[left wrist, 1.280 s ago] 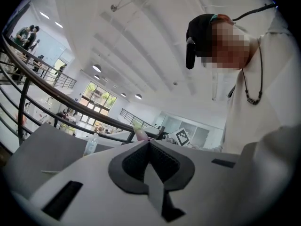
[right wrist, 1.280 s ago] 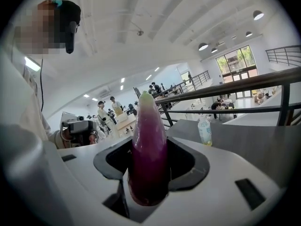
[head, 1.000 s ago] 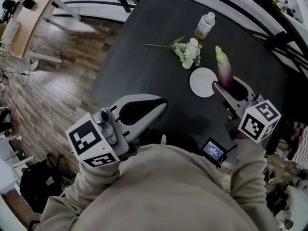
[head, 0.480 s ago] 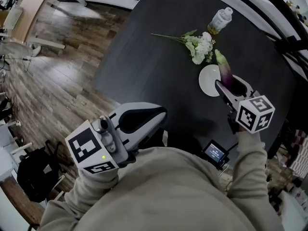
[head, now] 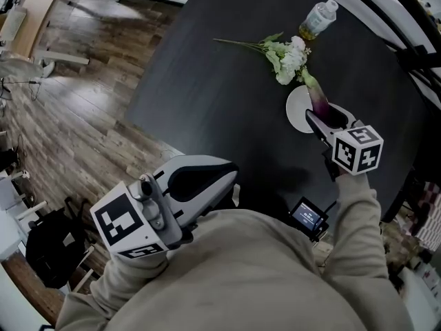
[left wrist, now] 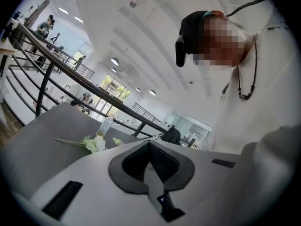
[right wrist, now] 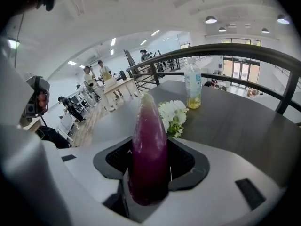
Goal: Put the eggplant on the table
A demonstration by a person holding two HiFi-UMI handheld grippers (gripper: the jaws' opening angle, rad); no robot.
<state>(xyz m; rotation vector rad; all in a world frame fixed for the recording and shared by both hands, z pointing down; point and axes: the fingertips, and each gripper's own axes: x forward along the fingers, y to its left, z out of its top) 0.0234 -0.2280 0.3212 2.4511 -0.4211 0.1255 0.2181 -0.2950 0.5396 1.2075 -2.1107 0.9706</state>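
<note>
Lowered since a second ago: eggplant (head: 317,96), clamped at its purple end in right gripper (head: 329,119), near white plate (head: 296,109) on dark table (head: 220,67). Probably light, firm, glossy-slick; best gripped mid-body. Left gripper (head: 224,174) closed, empty.

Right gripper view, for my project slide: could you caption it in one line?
Right gripper clamps a purple eggplant, tip toward white flowers and a bottle on the dark table.

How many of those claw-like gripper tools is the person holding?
2. The left gripper is at the lower left, shut and empty. The right gripper is at the right by the white plate, shut on the eggplant.
</note>
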